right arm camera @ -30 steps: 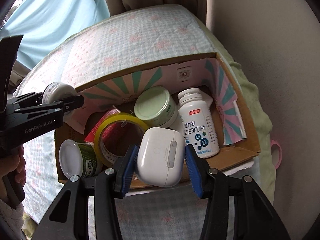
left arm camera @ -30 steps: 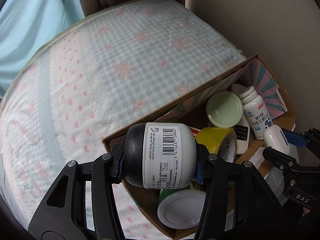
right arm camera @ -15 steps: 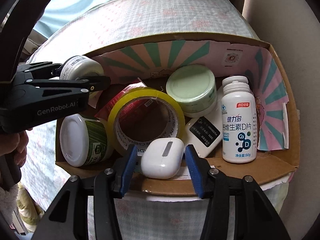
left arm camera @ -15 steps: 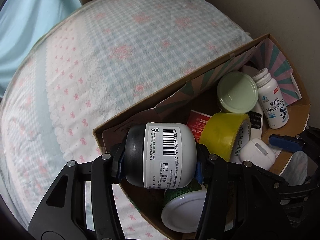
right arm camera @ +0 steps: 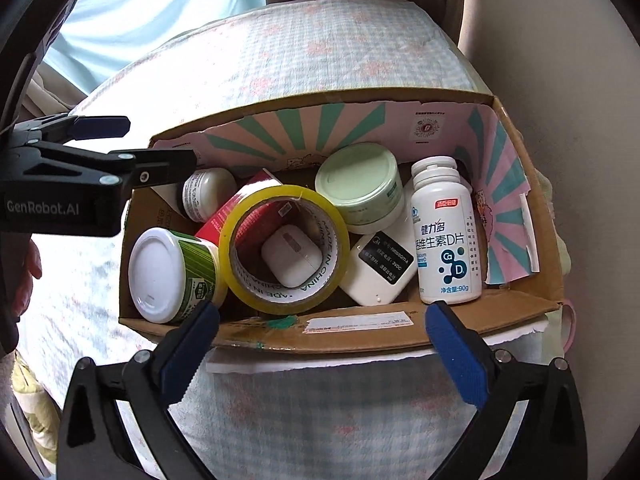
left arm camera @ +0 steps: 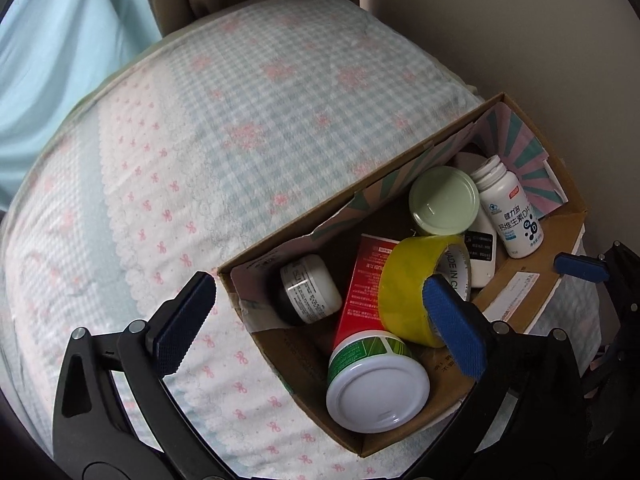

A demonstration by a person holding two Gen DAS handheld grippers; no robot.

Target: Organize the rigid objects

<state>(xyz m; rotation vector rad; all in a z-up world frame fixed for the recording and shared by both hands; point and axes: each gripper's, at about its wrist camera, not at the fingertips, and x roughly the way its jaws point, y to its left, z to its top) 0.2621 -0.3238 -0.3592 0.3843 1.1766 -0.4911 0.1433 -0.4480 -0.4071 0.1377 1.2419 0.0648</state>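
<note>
Both grippers empty, jaws spread wide. Left gripper (left arm camera: 320, 320) hangs over the left end of the cardboard box (right arm camera: 360, 330); right gripper (right arm camera: 322, 344) sits just outside the box's near wall, centred.

Task's things all inside the box, which rests on a checked bedspread (left arm camera: 240, 120). Small white-and-black jar (left arm camera: 306, 294) lies on its side in the far-left corner, long axis roughly along the far wall, dark end towards the left end wall. White earbud case (right arm camera: 291, 258) lies flat inside the hole of the yellow tape roll (right arm camera: 280, 248), long axis slanting from far-left to near-right. Tape roll leans tilted on a red carton (left arm camera: 362, 280), opening facing up and towards the near wall. Green-label jar (right arm camera: 172, 274) on its side at the near-left corner, white lid pointing at the near wall. Pale green tub (right arm camera: 360, 186) by the far wall, tilted. Vitamin bottle (right arm camera: 444, 232) lies at the right end, cap towards the far wall, beside a flat white device (right arm camera: 380, 268).

Risks, as I judge them: box is crowded and piled, so the tilted tape roll could slip off the carton and shift the case. Jars on their sides can roll. Soft bedding under the box means a bump from either gripper could tip or slide it. Left gripper's right pad is close over the tape; lifting carelessly could snag it.
</note>
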